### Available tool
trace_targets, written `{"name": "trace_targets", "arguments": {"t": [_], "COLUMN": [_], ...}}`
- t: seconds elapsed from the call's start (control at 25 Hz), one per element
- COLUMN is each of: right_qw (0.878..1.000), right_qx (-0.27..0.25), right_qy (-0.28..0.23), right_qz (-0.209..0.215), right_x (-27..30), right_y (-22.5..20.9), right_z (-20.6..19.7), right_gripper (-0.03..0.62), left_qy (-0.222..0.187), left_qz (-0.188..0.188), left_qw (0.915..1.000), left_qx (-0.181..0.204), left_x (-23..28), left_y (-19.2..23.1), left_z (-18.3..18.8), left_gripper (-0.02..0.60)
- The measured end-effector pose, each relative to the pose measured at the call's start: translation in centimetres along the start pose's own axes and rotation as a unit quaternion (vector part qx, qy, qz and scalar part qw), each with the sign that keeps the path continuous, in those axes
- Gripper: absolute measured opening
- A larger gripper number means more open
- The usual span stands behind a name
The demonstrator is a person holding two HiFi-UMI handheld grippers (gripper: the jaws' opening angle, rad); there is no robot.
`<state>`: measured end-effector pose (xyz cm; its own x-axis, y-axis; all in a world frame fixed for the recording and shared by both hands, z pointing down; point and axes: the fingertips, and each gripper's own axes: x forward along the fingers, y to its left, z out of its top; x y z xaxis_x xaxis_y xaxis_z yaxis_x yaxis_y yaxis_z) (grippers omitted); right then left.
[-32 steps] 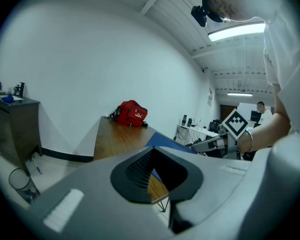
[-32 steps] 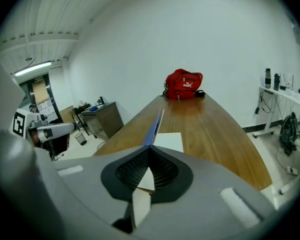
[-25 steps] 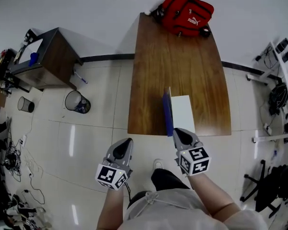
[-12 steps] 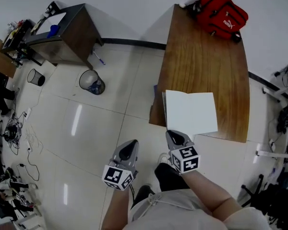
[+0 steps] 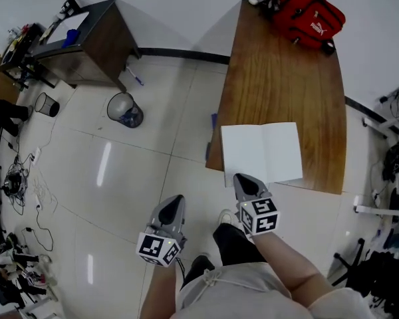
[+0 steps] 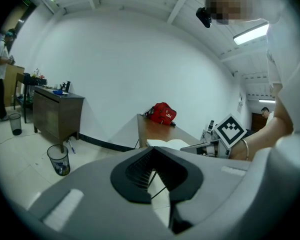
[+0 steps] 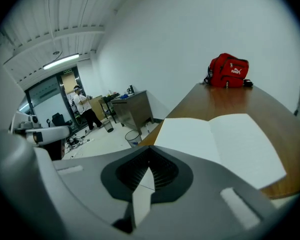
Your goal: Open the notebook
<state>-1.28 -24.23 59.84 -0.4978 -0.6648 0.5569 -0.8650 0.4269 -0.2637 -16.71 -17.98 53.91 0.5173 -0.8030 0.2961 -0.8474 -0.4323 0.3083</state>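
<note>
Lying flat and open with its white pages up, the notebook (image 5: 261,153) sits at the near end of the long wooden table (image 5: 279,78), toward the table's left edge, and its near-left corner seems to jut a little past the front edge. The right gripper (image 5: 243,179) points at it from the person's side, and in the head view its tips overlap the notebook's near edge, left of the centre fold. In the right gripper view the jaws of this gripper (image 7: 150,151) are closed tip to tip with nothing held between them, and the notebook (image 7: 215,139) spreads out just beyond and slightly to the right of the tips; whether the tips touch the paper cannot be told. The left gripper (image 5: 175,201) hangs over the tiled floor, left of the table and well apart from the notebook. Its own view shows that gripper (image 6: 152,149) with jaws together and empty, the notebook (image 6: 165,144) small in the distance past the tips. A red bag (image 5: 310,15) rests on the table's far end, well away from the notebook, and a wastebasket (image 5: 124,109) stands on the floor to the left, near a dark cabinet (image 5: 93,42).
</note>
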Motion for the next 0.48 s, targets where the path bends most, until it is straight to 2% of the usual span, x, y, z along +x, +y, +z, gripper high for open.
{"name": "trace_targets", "arguments": {"t": [0.2,0.48], "right_qw": [0.995,0.972], "right_qx": [-0.001,-0.008], "right_qy": [-0.084,-0.183], "right_qz": [-0.058,-0.146], "right_x": [-6.8,-19.0], "right_y": [-2.8,-5.4], "right_z": [4.5,6.6], "right_gripper": [0.006,0.006], "left_qy": [-0.041,-0.085], "left_qz": [-0.062,-0.141], "left_qw": [0.9966,0.9826], "left_qx": [0.033,0.086], "left_x": [1.0,0.0], "left_y": [-3.4,-10.4], "left_z": [5.0,9.6], "left_gripper": [-0.006,-0.006]}}
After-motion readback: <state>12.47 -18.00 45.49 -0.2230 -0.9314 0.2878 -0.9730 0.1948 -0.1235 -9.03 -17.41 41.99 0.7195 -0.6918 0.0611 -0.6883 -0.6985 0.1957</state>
